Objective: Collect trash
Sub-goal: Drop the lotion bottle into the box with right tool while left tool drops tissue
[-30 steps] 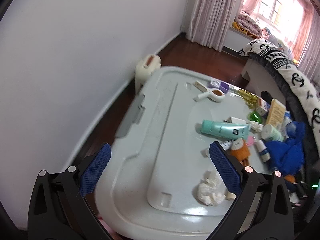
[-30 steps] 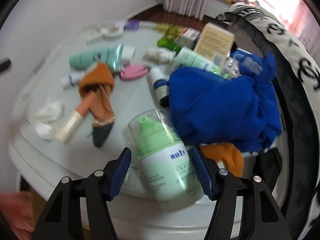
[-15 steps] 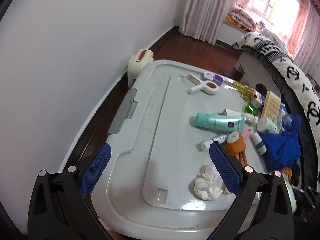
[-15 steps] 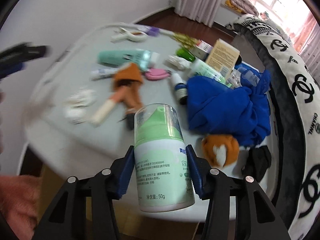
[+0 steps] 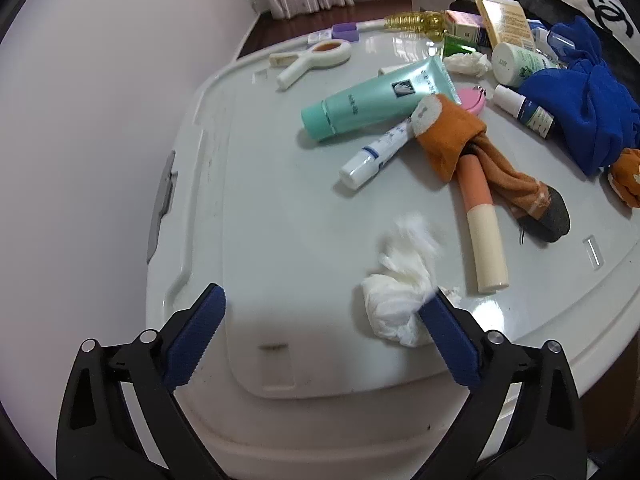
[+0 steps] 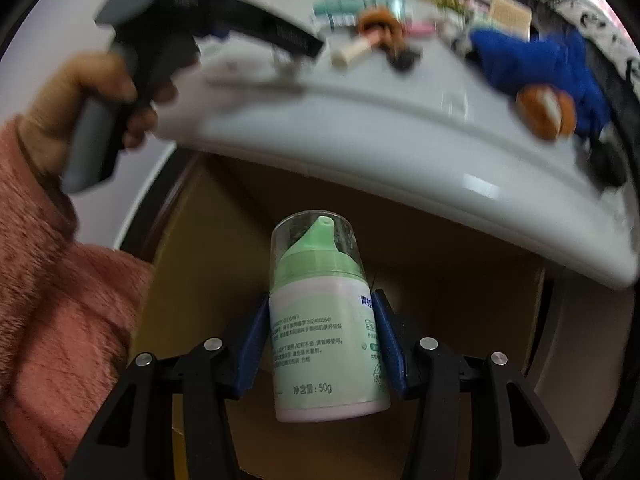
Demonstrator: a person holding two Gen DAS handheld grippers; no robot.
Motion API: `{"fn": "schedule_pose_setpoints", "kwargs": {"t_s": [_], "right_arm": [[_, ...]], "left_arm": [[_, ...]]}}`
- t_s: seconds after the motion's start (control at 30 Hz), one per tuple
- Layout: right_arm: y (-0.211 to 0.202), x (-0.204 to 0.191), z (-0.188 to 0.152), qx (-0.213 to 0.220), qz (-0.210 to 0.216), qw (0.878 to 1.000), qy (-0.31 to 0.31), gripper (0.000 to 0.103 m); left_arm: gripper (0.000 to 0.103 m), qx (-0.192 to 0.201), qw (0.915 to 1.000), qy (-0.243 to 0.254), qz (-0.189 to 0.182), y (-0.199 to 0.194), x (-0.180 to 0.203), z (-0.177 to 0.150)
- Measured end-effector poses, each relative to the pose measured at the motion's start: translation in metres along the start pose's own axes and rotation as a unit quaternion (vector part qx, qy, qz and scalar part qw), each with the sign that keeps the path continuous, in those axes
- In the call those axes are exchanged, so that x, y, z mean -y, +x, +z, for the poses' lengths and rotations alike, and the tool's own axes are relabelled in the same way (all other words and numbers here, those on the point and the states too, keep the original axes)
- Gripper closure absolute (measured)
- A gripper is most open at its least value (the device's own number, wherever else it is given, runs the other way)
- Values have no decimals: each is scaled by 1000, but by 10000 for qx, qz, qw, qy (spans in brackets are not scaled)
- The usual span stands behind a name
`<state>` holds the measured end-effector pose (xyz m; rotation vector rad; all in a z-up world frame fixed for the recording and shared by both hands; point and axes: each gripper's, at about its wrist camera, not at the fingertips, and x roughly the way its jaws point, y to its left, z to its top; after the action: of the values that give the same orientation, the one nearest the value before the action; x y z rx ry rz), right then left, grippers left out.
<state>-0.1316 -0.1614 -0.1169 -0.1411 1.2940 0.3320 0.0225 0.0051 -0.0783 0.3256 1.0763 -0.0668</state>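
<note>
Bottle (image 6: pixel 324 320), green-capped, white-bodied, clamped upright in right gripper (image 6: pixel 322 340).

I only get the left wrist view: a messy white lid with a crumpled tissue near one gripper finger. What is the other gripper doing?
Observer: The right gripper is shut on a green-capped pump bottle, its pads against the bottle's sides.
Operator: Is it over the lid too?
Observer: No. It is off the edge of the white lid, above an open cardboard box below.
Operator: Who holds my gripper?
Observer: A hand in a fluffy pink sleeve grips its handle.
Operator: Anything else by that edge?
Observer: An orange sock ball lies beside the blue cloth.
</note>
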Motion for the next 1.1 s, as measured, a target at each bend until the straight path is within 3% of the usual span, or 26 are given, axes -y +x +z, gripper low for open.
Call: {"fn": "schedule_pose_setpoints", "kwargs": {"t_s": [0.03,0.07,0.1,0.13,0.17,0.27,0.5,0.7,0.77,0.87,1.0,1.1], "right_arm": [[7,-1,-3,-86,-54,9999,-17,53],[17,-2,-6,-219,-131,9997,-20,54],[24,-2,-7,-322,-142,9994,-25,54],[34,-4,-10,-457,-166,9988,-51,54],[41,-6,-12,-545,-198,9983,-70,54],[55,-13,-18,-770,-181,9968,-121,54],[79,-17,-23,-1164,-249,9928,-151,54],[98,-24,-41,-1585,-289,9867,-197,54],[100,-24,-42,-1661,-240,9858,-108,52],[93,-17,-37,-1605,-243,9867,-35,28],[68,5,-39,-1378,-230,9896,352,27],[42,27,-34,-1105,-318,9904,767,23]], "left_arm": [[31,-7,10000,25,-88,0,0,0],[61,-69,9994,-20,-333,1,-1,1],[70,-113,9980,-133,-610,1,-4,0],[86,-147,9966,-214,-788,0,-5,0],[90,-132,9969,-169,-757,0,-2,-1],[94,-56,9991,44,-409,-2,5,-4],[95,246,9962,-410,-722,-33,-16,-2],[95,469,9946,-406,-828,-78,-22,-24],[95,323,9950,-340,-884,-83,-21,-40],[95,24,9939,-187,-1087,-84,-15,-70],[95,-518,9898,49,-1325,-84,2,-123],[91,-1183,9791,156,-1644,-68,20,-157]]}}
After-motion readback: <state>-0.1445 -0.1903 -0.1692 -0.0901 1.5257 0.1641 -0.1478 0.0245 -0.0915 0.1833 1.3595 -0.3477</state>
